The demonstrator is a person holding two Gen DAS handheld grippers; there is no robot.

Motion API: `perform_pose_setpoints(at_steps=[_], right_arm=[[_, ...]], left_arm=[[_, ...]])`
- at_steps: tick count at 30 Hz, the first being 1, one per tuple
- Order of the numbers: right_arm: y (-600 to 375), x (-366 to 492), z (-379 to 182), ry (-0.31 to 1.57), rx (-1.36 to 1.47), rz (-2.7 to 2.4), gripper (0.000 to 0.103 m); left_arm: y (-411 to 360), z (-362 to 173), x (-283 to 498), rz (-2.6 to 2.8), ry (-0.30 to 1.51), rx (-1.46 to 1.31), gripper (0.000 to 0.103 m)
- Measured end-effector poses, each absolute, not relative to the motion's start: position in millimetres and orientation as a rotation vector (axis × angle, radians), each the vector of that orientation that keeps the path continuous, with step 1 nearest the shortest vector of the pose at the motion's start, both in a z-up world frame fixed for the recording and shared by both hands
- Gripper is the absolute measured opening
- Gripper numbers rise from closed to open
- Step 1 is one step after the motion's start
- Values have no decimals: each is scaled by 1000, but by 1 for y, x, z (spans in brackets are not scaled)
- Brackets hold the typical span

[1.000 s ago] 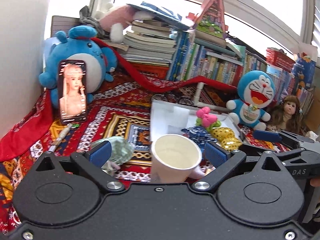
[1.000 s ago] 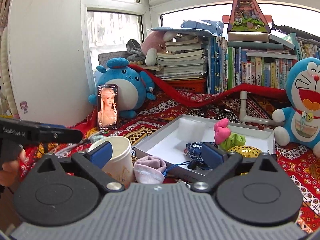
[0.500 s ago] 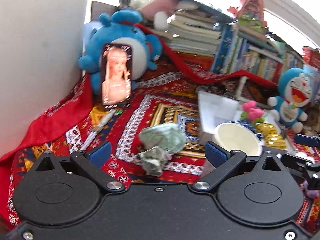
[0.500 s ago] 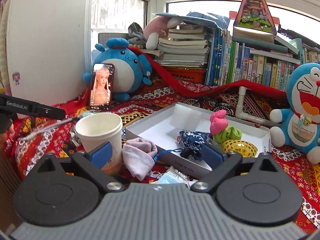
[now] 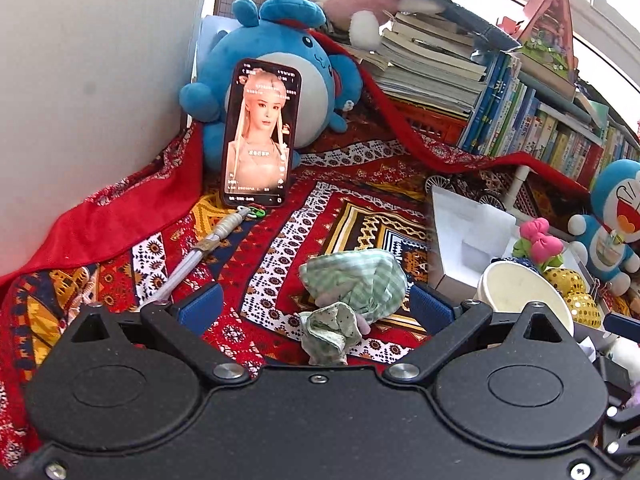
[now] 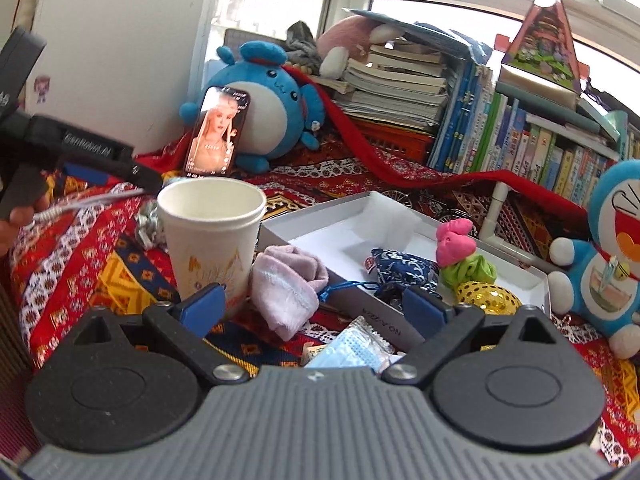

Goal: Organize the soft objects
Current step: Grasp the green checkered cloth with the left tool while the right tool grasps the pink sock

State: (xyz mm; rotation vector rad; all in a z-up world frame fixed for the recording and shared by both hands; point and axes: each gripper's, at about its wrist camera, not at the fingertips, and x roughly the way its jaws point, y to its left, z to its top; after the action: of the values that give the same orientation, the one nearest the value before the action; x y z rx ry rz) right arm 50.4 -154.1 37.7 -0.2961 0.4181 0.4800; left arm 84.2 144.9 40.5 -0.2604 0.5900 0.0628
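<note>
Since a second ago you have swung your left gripper (image 5: 316, 306) leftward off the paper cup (image 5: 520, 292), which now sits out past its right finger, and the green checked cloth (image 5: 356, 280) has come in between its fingers. Your right gripper (image 6: 316, 308) has closed in on the pink sock (image 6: 288, 284), which now fills more of the gap ahead of it.

Both tools stand wide and hold nothing. In the left wrist view the green checked cloth lies on the patterned rug (image 5: 280, 248) just ahead of the tool, a little right of its centre line, with a crumpled tail trailing back toward the gripper body; its right end nearly meets the right pad (image 5: 428, 308). Its long axis runs roughly across the gap, from finger to finger, so a straight close would likely bunch it lengthwise.

In the right wrist view the pink sock lies just ahead and slightly left of centre, touching or almost touching the cup's base and close beside the near wall of the white box (image 6: 360, 308). The box, ahead and to the right of that tool, already holds a blue patterned pouch (image 6: 404, 268), a pink-and-green bundle (image 6: 460, 252) and a gold sequin piece (image 6: 488, 298).

Each hand has its own target: left for the cloth, right for the sock. The cloth is farther from the box, so its carry is the longer one, rightward past the cup.
</note>
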Motion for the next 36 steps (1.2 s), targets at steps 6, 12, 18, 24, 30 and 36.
perform_pose_setpoints(at_steps=[6, 12, 18, 24, 30, 36], right_arm=[[-143, 48, 26, 400, -403, 493, 97], [-134, 48, 19, 383, -474, 512, 92], [-126, 59, 12, 399, -555, 564, 88], [-121, 68, 11, 390, -607, 612, 86], [-115, 73, 7, 386, -629, 630, 85], [-112, 76, 3, 387, -656, 635, 81]], left_arm=[[143, 32, 92, 34, 613, -289, 84], [144, 24, 103, 9, 655, -332, 74], [142, 13, 108, -5, 706, -356, 58], [144, 5, 113, -13, 739, -394, 49], [144, 4, 116, -14, 741, -384, 47], [144, 2, 118, -6, 735, -375, 45]])
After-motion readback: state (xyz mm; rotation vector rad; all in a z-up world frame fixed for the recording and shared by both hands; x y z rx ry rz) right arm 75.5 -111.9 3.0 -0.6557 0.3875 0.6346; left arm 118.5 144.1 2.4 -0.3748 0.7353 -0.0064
